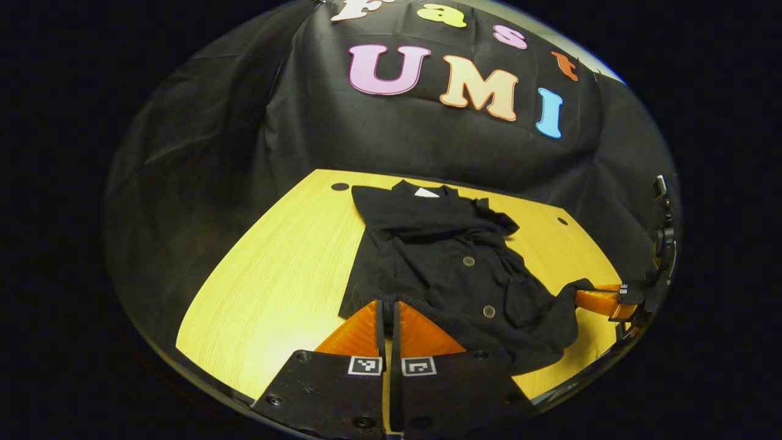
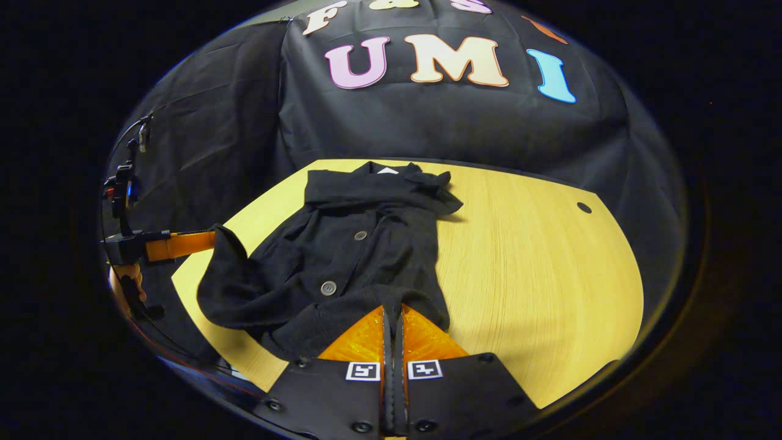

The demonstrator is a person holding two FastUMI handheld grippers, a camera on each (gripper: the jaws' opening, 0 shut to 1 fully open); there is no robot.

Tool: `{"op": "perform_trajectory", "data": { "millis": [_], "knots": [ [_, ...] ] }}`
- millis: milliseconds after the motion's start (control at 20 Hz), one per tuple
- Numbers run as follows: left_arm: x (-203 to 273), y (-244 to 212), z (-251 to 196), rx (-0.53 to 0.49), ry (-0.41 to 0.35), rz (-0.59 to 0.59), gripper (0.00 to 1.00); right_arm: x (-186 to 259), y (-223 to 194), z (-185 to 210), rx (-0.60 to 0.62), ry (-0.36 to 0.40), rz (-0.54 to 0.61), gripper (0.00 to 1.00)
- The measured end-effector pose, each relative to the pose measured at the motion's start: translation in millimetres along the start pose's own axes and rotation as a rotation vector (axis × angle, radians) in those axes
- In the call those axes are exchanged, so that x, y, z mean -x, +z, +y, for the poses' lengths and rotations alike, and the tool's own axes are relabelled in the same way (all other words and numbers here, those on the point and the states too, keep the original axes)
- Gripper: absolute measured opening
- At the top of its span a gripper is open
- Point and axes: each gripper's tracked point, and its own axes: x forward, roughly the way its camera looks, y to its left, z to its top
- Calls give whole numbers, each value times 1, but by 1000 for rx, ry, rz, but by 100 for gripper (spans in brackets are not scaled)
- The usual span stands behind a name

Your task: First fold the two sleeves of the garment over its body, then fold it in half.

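One black buttoned fabric garment point(image 1: 452, 269) on the yellow wooden surface point(image 1: 275, 287), collar toward 12 o'clock; two tools, left tool point(image 1: 388, 304) and right tool point(image 2: 394, 308), each clenched on its hem.

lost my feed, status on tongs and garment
Both tongs, left and right, shut on garment hem corners. Sleeves folded in, half fold not done. Table unobstructed.

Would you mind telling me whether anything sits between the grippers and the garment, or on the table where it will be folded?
Nothing visible does. Both the left gripper and right gripper are already at the black garment's near hem, fingers closed together, and only bare table lies around it.
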Motion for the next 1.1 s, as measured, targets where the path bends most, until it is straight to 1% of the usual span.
{"op": "perform_trajectory", "data": {
  "millis": [200,400,750,1100],
  "knots": [
    [-27,38,0,-14,-45,-32,0,-9,39,-7,-5,-46,-41,2],
    [-48,67,-1,-38,-78,-73,0,-19,77,-18,-6,-90,-85,2],
    [-84,114,13,-32,-79,-133,0,-42,141,-36,13,-152,-143,2],
    [-133,173,14,-24,-88,-241,0,-79,205,-52,38,-191,-184,2]
  ]
}}
